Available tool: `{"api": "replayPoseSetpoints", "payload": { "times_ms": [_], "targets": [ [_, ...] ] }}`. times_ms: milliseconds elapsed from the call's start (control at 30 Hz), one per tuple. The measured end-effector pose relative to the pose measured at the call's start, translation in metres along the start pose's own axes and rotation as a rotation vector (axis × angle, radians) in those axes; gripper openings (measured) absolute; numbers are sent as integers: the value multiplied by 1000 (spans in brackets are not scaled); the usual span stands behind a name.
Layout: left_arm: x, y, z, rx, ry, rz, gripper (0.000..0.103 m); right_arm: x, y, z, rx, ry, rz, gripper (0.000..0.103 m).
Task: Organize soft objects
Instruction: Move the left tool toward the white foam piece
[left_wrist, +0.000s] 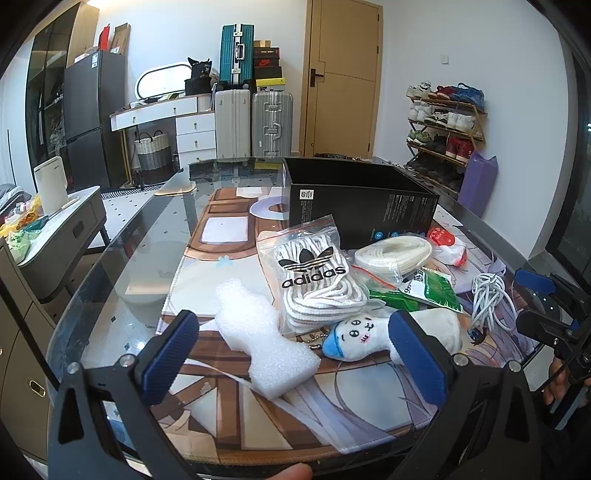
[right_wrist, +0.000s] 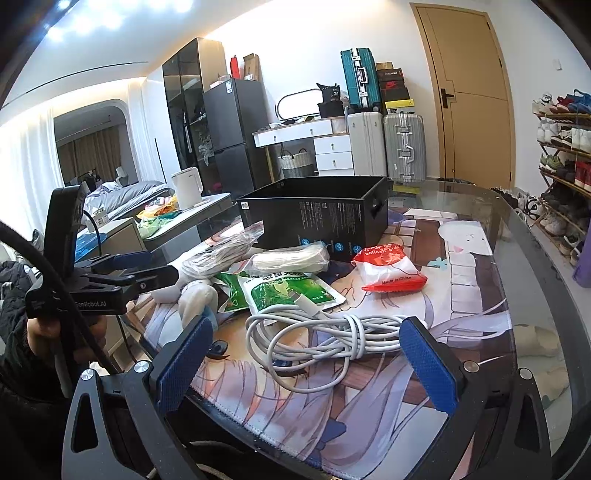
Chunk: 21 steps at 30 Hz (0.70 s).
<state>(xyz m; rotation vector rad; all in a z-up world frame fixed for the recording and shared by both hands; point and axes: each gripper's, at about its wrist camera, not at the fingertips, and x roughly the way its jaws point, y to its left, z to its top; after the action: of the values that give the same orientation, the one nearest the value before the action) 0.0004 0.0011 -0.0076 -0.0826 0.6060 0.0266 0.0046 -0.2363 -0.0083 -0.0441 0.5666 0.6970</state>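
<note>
While both grippers are hovering spread and empty, the left gripper is facing the foam block and plush toy lying on the printed mat; both look light and squashy, best pinched mid-body. The right gripper is framing the cable near the black box, in a cluttered bedroom.
</note>
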Motion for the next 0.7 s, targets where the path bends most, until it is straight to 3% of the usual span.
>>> {"api": "replayPoseSetpoints", "payload": {
  "times_ms": [700],
  "targets": [
    [-6, 5, 2, 0, -64, -50, 103, 0, -5, 0, 15, -8, -5, 102]
  ]
}}
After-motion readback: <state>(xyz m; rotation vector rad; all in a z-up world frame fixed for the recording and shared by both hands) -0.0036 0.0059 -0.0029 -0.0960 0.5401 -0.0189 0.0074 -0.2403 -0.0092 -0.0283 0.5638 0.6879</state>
